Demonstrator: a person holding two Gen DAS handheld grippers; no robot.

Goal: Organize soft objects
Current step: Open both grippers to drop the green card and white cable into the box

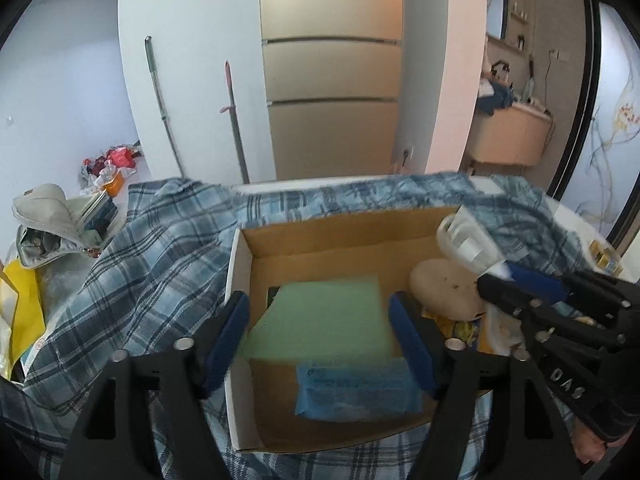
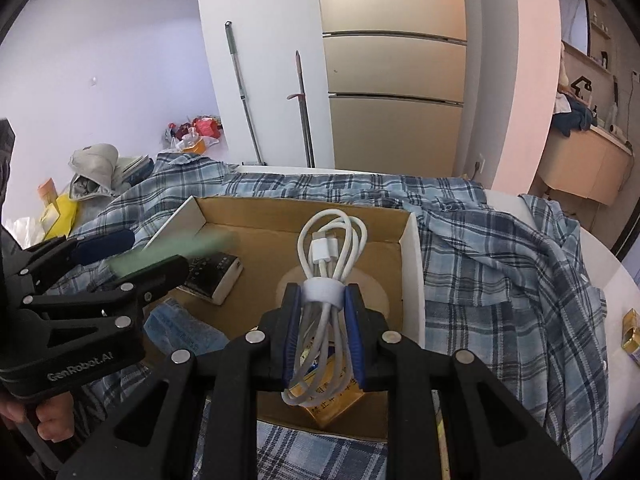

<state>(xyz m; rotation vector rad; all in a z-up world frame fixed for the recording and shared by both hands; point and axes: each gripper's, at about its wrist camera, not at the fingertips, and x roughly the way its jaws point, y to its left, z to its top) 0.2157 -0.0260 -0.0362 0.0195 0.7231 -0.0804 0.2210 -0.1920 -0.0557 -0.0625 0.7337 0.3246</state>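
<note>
Green sponge (image 1: 324,320) between wide left gripper (image 1: 324,332) jaws, over cardboard box (image 1: 320,240); white cable (image 2: 324,280) pinched in right gripper (image 2: 322,312) at 3 o'clock.

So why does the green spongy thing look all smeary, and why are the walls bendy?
Left wrist view: the green sponge is softly blurred. Right wrist view: it is streaked, while the white cable looks sharp. Both views: the fisheye lens bends the walls and darkens the corners.
</note>
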